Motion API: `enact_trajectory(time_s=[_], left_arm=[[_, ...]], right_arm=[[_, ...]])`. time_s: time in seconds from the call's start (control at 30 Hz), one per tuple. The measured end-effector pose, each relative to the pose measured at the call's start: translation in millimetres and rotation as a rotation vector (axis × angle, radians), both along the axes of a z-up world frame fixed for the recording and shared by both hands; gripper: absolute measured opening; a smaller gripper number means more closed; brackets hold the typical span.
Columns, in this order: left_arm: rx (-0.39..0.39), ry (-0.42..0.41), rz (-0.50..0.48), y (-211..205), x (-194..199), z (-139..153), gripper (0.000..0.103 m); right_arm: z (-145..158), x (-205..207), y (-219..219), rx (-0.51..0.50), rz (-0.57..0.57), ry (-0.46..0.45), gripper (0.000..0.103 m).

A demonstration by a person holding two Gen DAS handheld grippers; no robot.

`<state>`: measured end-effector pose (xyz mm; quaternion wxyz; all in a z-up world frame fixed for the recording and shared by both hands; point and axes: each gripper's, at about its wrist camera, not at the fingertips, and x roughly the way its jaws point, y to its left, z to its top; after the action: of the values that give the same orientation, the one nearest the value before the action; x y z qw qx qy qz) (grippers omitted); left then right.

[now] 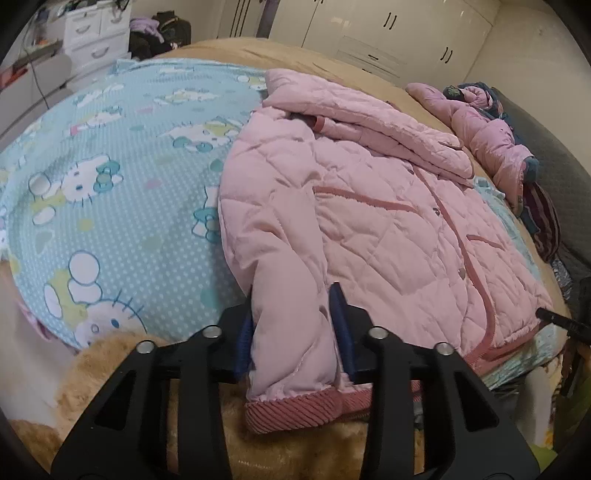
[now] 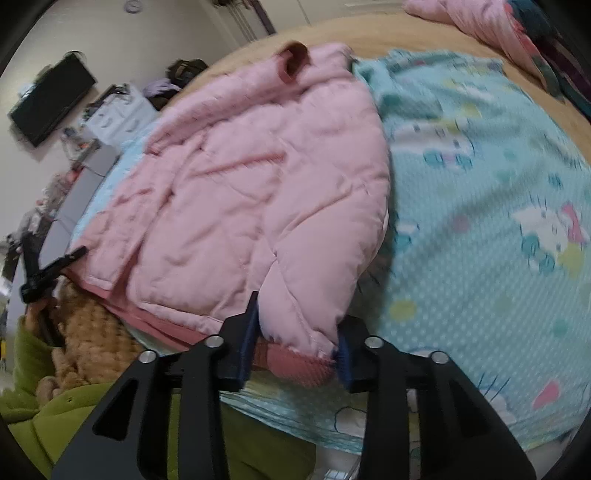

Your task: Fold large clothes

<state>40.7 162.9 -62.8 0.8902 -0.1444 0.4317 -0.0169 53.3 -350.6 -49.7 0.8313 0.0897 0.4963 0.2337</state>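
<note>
A pink quilted jacket (image 1: pixel 369 206) lies front up on a light blue cartoon-print sheet (image 1: pixel 110 184) on the bed. My left gripper (image 1: pixel 293 317) has its blue pads on both sides of one sleeve (image 1: pixel 291 332) near its ribbed cuff (image 1: pixel 295 410). In the right wrist view the same jacket (image 2: pixel 240 184) fills the left half, and my right gripper (image 2: pixel 301 332) has its blue pads around the other sleeve (image 2: pixel 306 302) just above its cuff (image 2: pixel 295 365). Each gripper's tip shows at the edge of the other view.
A second pink jacket (image 1: pixel 480 125) and dark clothes lie at the far right of the bed. A tan fuzzy blanket (image 1: pixel 295 450) lies at the near edge. White drawers (image 1: pixel 96 33) and wardrobes (image 1: pixel 388 29) stand behind. A green cloth (image 2: pixel 55 406) is below left.
</note>
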Motion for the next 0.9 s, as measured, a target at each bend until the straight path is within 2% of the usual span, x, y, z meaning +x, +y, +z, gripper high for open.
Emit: enact_trajectory(time_s=[0.03, 0.17, 0.33, 0.37, 0.4, 0.43, 0.47, 0.5, 0.7, 0.9], left_arm=[[-0.001, 0.004, -0.001, 0, 0, 0, 0.036], [-0.025, 0.044, -0.032, -5, 0, -7, 0.064], [0.021, 0.060, -0.059, -15, 2, -12, 0.067], [0.041, 0.065, -0.059, -17, 3, -14, 0.060], [0.055, 0.068, -0.056, -18, 4, -16, 0.040], [0.064, 0.067, -0.053, -17, 5, -17, 0.028], [0.063, 0.063, -0.045, -14, 6, -16, 0.020], [0.045, 0.051, -0.041, -10, 6, -13, 0.017], [0.101, -0.081, -0.044, -10, 9, 31, 0.013], [0.110, -0.183, -0.031, -11, 24, 72, 0.013]], right_arm=[[5, 0, 0, 0.013, 0.005, -0.016, 0.025], [35, 3, -6, 0.157, 0.014, -0.115, 0.020], [68, 14, -12, 0.298, -0.010, -0.227, 0.019], [72, 19, -13, 0.323, -0.014, -0.241, 0.019], [77, 24, -12, 0.345, -0.015, -0.255, 0.019], [82, 29, -12, 0.360, -0.016, -0.269, 0.019], [86, 32, -11, 0.363, -0.016, -0.281, 0.019], [89, 36, -10, 0.366, -0.015, -0.293, 0.019], [98, 54, -6, 0.389, -0.030, -0.341, 0.018], [98, 70, -10, 0.408, -0.084, -0.354, 0.018]])
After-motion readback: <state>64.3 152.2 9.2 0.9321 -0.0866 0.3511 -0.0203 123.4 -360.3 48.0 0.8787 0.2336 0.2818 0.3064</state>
